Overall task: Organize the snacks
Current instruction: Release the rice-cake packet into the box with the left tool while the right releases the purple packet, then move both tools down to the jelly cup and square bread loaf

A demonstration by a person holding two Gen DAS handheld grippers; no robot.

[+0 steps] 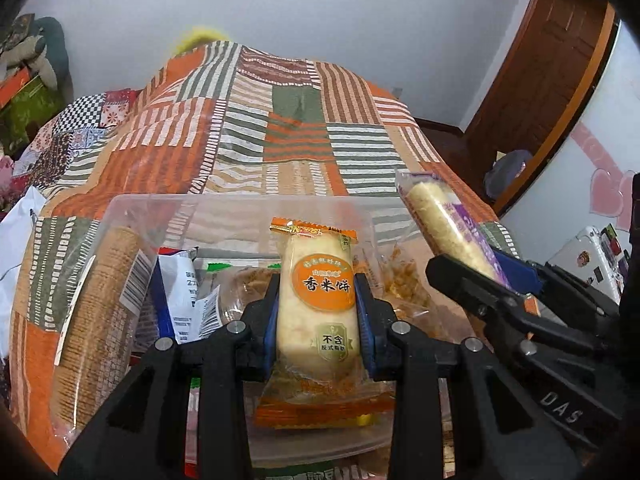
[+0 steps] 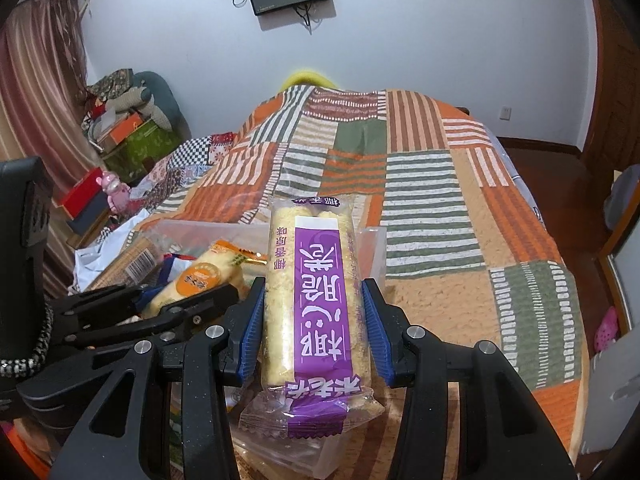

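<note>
My left gripper (image 1: 318, 312) is shut on an orange-labelled rice cracker packet (image 1: 318, 300) and holds it upright over a clear plastic bin (image 1: 248, 204). The bin holds a stack of round crackers (image 1: 100, 308), a white and blue packet (image 1: 188, 300) and other snacks. My right gripper (image 2: 314, 328) is shut on a purple-labelled rice cracker packet (image 2: 316, 304) and holds it at the bin's right side. In the left wrist view the right gripper (image 1: 500, 280) and its purple packet (image 1: 444, 224) show at the right. In the right wrist view the left gripper (image 2: 168, 304) and orange packet (image 2: 200, 280) show at the left.
The bin stands on a bed with an orange, green and white patchwork quilt (image 1: 280, 128). Boxes and clutter (image 2: 132, 136) lie at the far left by a curtain. A wooden door (image 1: 552, 60) is at the right. A white case (image 1: 584, 256) lies near the right gripper.
</note>
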